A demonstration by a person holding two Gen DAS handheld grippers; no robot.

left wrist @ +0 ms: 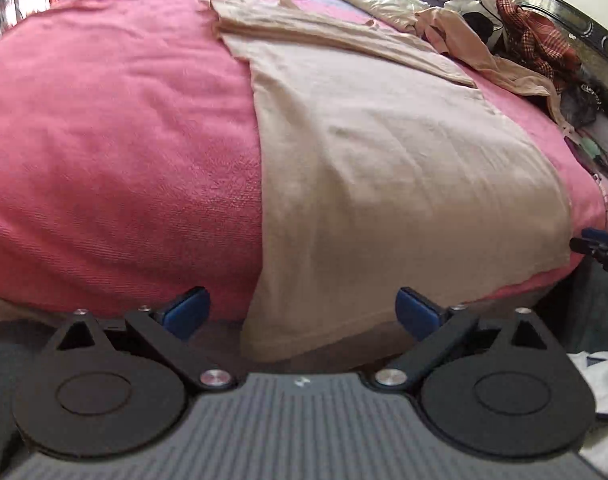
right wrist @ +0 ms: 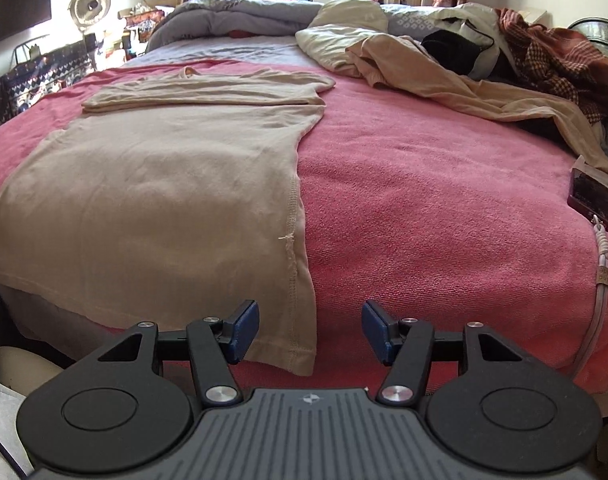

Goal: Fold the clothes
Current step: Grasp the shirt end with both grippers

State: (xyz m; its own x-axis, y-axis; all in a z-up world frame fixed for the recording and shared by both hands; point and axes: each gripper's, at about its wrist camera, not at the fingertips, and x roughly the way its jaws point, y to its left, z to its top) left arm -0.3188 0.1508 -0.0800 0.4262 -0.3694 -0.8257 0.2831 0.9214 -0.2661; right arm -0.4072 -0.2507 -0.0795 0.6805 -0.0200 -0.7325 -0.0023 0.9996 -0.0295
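Across the near edge of the bed (right wrist: 444, 208), over the pink blanket (left wrist: 115, 152), lies the beige shirt (left wrist: 384, 168), spread flat with its hem hanging a little over that edge toward us. Its long axis runs from the near edge toward the far side, where the sleeves are laid across the body as a folded band (right wrist: 207, 94). We hold both tools at the hem end: the left gripper (left wrist: 303, 312) has its blue pads spread wide with nothing between them, and the shirt's left side seam drops just ahead of it, a little inside the left pad. The right gripper (right wrist: 311, 330) is also spread and empty, and the stitched right side seam ends between its pads, closer to the left one. So each corner of the hem is just beside its own gripper, and neither arm is clearly nearer. We judge the shirt partly folded: the sleeves are in, the body is still at full length. If the body is folded next, the hem would have to travel along the long axis toward the sleeve band. At the far right corner of the bed a pile of other clothes (right wrist: 524, 60) waits, well apart from the shirt, and a phone (right wrist: 594, 200) lies near the right edge.
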